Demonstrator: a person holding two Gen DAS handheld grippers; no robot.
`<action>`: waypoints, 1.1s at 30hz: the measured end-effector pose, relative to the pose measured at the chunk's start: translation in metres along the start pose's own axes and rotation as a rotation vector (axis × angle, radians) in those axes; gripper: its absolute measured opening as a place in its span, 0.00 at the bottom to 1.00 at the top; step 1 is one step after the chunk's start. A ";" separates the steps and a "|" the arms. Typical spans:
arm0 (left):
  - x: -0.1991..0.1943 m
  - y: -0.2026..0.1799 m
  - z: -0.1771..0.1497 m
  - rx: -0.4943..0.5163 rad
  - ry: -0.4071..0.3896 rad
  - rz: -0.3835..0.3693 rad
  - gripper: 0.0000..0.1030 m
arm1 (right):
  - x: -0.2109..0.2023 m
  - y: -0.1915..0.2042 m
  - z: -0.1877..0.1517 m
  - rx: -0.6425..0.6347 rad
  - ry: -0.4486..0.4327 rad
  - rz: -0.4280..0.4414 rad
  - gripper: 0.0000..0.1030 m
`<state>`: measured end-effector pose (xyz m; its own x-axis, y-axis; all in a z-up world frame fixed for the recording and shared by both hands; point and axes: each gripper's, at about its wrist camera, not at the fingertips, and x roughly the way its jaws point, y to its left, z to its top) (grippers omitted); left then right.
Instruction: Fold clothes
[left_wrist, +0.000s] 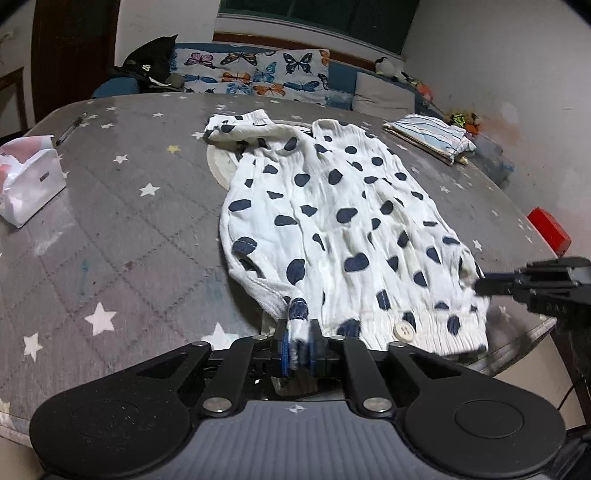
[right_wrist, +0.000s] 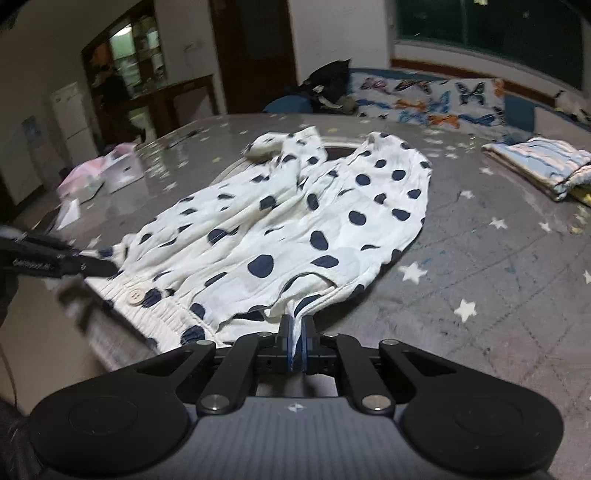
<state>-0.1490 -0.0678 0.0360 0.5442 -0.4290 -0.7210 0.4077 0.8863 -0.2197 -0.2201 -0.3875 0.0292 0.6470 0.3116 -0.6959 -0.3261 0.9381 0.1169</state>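
Note:
A white garment with dark blue spots (left_wrist: 332, 221) lies spread on the grey star-patterned table cover (left_wrist: 129, 221), its elastic hem and a white button (left_wrist: 404, 328) toward me. My left gripper (left_wrist: 299, 347) is shut on a bunched bit of the garment's near left edge, and fabric shows between the blue pads. My right gripper (right_wrist: 297, 343) is shut on a thin fold at the near right edge of the garment (right_wrist: 295, 221). Each gripper shows in the other's view: the right gripper (left_wrist: 480, 286) at the hem's right end, the left gripper (right_wrist: 110, 267) at its left end.
A white tissue pack (left_wrist: 29, 181) and a pen (left_wrist: 70, 129) lie at the left. A folded striped cloth (left_wrist: 432, 136) lies at the far right and a red block (left_wrist: 550, 229) at the right edge. A butterfly-print sofa (left_wrist: 255, 72) stands behind the table.

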 end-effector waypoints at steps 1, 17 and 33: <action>-0.001 0.000 0.003 0.007 -0.003 -0.001 0.18 | -0.002 -0.001 0.000 -0.003 0.005 0.005 0.06; 0.025 0.014 0.064 0.006 -0.104 0.065 0.38 | 0.003 -0.075 0.071 0.052 -0.077 -0.118 0.13; 0.121 0.017 0.113 0.013 -0.023 0.085 0.38 | 0.135 -0.190 0.173 0.148 -0.007 -0.254 0.13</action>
<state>0.0066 -0.1241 0.0193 0.5939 -0.3561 -0.7214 0.3687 0.9175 -0.1493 0.0483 -0.4971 0.0354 0.7002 0.0648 -0.7110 -0.0494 0.9979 0.0422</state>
